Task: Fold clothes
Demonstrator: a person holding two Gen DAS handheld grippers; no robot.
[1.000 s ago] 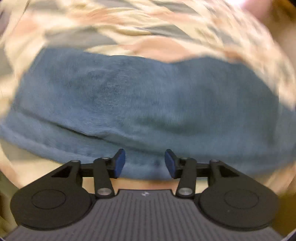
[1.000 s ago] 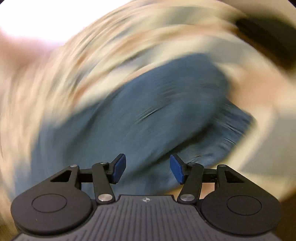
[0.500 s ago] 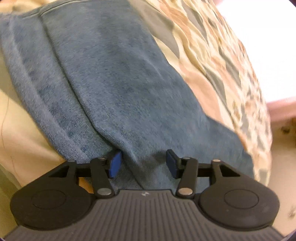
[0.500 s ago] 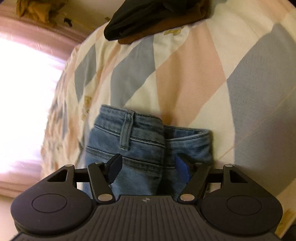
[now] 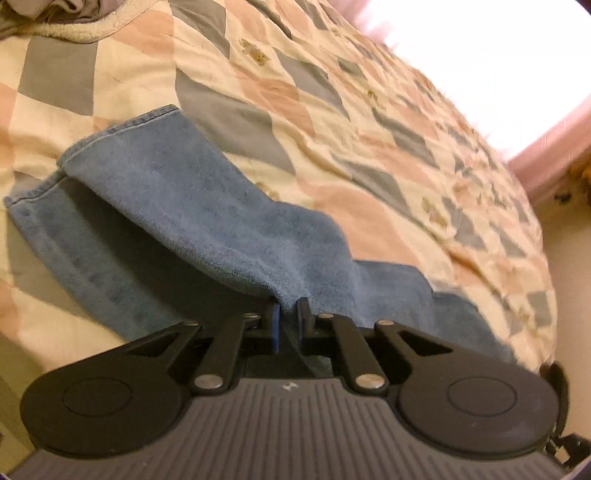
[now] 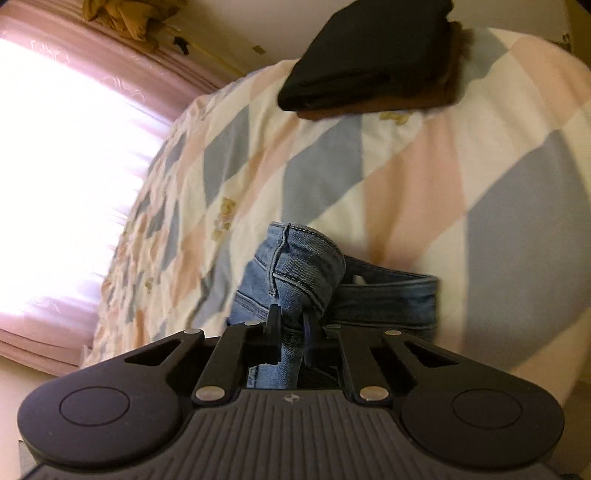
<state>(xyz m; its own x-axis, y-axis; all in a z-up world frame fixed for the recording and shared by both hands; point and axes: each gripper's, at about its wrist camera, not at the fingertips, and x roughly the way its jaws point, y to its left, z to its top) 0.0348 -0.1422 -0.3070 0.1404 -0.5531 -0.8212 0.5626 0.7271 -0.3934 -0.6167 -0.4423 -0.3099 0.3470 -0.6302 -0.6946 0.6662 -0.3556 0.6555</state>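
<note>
A pair of blue jeans [image 5: 192,206] lies on a bed quilt of pink, grey and cream diamonds [image 5: 369,122]. In the left wrist view my left gripper [image 5: 287,314] is shut on a fold of the leg fabric and lifts it, the hem lying at the far left. In the right wrist view my right gripper [image 6: 291,319] is shut on the jeans' waistband [image 6: 310,266], which bunches up between the fingers; the rest of the waistband lies flat to the right.
A folded stack of black and brown clothes [image 6: 373,59] sits at the far end of the quilt [image 6: 406,177]. A grey fleecy garment [image 5: 66,18] lies at the far left. A bright curtained window [image 6: 66,147] is at the left.
Both grippers were open over the jeans; both have now shut on the denim. The left one has raised a fold of the leg, the right one has bunched up the waistband.
</note>
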